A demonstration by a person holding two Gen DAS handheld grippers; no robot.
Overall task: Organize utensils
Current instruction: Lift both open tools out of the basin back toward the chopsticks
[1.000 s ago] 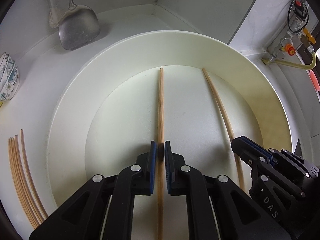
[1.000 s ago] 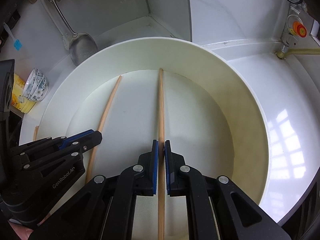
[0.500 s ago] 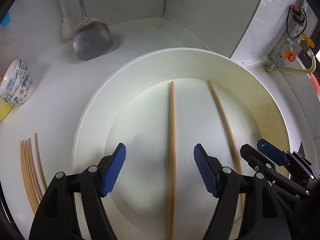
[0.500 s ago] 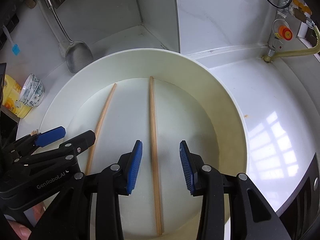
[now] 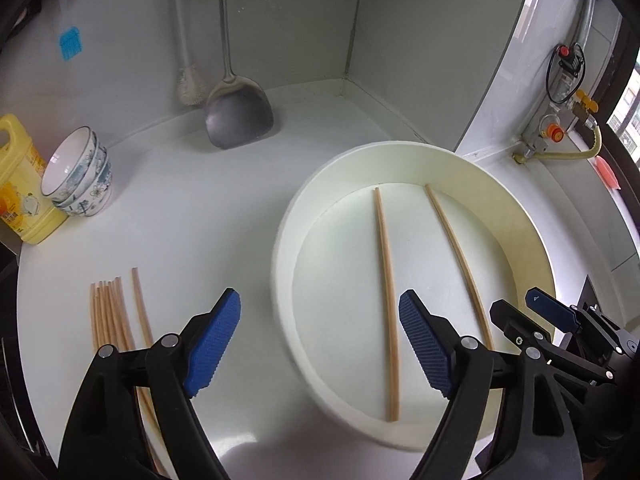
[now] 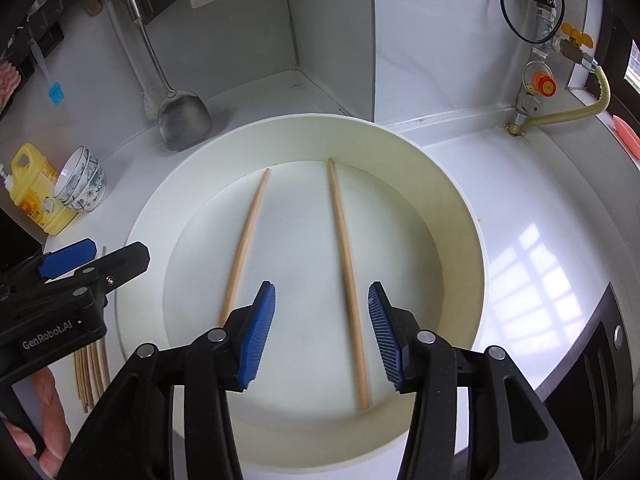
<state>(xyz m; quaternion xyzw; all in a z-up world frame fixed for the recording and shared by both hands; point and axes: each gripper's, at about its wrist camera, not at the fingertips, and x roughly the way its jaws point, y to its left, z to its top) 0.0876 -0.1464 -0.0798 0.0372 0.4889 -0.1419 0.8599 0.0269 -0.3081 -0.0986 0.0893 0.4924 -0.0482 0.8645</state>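
1. Two chopsticks lie loose on the floor of the round white basin (image 6: 460,216): in the right wrist view the left chopstick (image 6: 245,244) slants through the centre-left of the frame and the right chopstick (image 6: 347,280) runs down the middle, the two well apart and touching neither tool.
2. One second ago each hand-held gripper was clamped on a chopstick inside the basin; half a second ago both had let go. Now both have drawn back and upward, so more of the desk (image 5: 192,208) shows.
3. Left hand-held gripper (image 5: 320,344): jaws spread wide, holding nothing. It has swung toward the left of its frame, its left finger over bare desk and its right over the basin.
4. Right hand-held gripper (image 6: 322,332): jaws open about as wide as the right chopstick's lower end needs, empty, hovering above that end.
5. Meaning for the task: this pair appears delivered into the basin. A bundle of chopsticks (image 5: 110,312) waits on the desk at the lower left of the left wrist view, just beside the left tool, and is likely the next pickup.
6. Bystanders at the upper left: a metal spatula (image 5: 239,118), stacked bowls (image 5: 78,172) and a yellow bottle (image 5: 22,184).
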